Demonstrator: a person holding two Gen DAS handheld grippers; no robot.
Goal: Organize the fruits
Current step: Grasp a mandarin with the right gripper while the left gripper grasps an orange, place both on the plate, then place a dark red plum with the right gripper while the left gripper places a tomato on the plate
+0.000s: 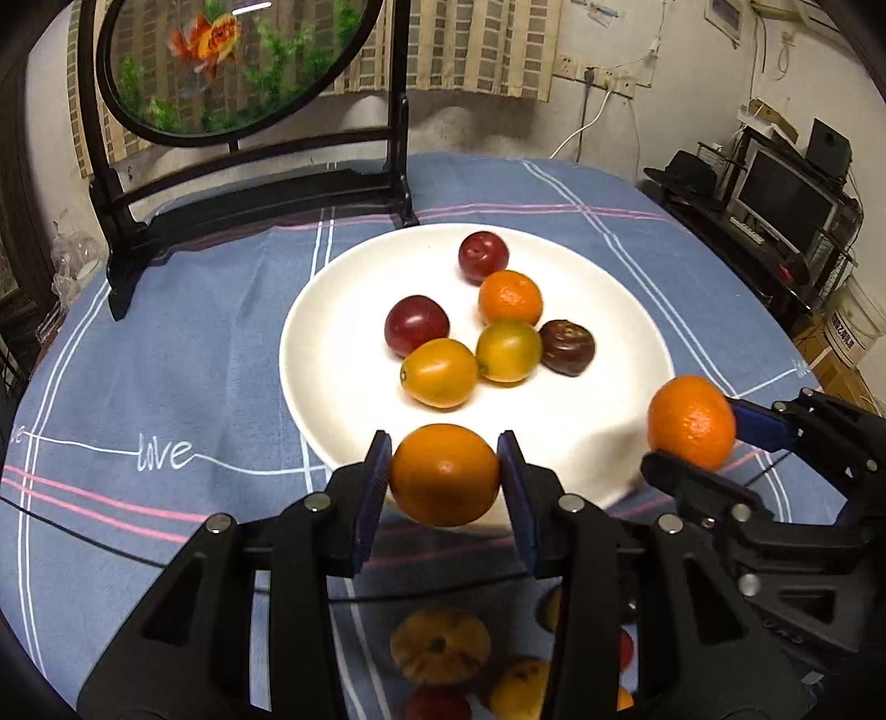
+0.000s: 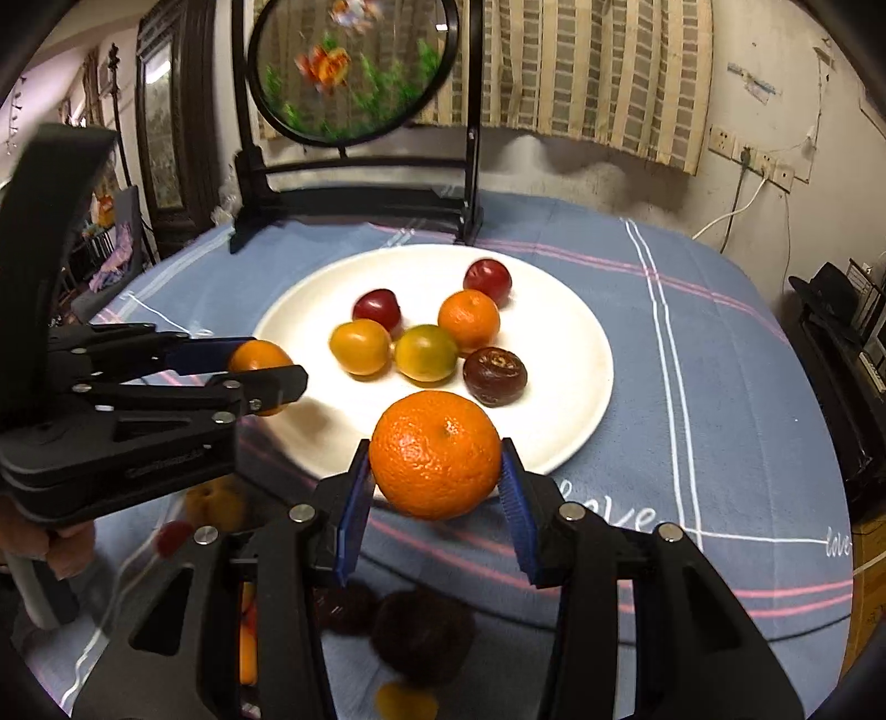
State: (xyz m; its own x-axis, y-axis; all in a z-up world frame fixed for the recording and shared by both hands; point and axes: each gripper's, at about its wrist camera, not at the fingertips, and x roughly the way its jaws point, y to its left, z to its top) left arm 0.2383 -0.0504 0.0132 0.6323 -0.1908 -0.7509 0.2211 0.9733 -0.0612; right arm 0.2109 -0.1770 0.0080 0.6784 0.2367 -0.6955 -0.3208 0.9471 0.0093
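Left wrist view: left gripper [image 1: 444, 475] jaws clamp a smooth orange [image 1: 444, 475] over the plate's [image 1: 332, 310] near rim; to its right, right gripper [image 1: 692, 423] jaws pinch a dimpled mandarin [image 1: 692, 423]. Six fruits [image 1: 439, 372] sit clustered on the white plate, on a blue plaid counter [image 1: 166, 387], curtain [image 1: 476, 39] behind

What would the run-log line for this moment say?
left gripper: shut on smooth orange | right gripper: shut on mandarin | both at near rim of white plate | plate: six fruits
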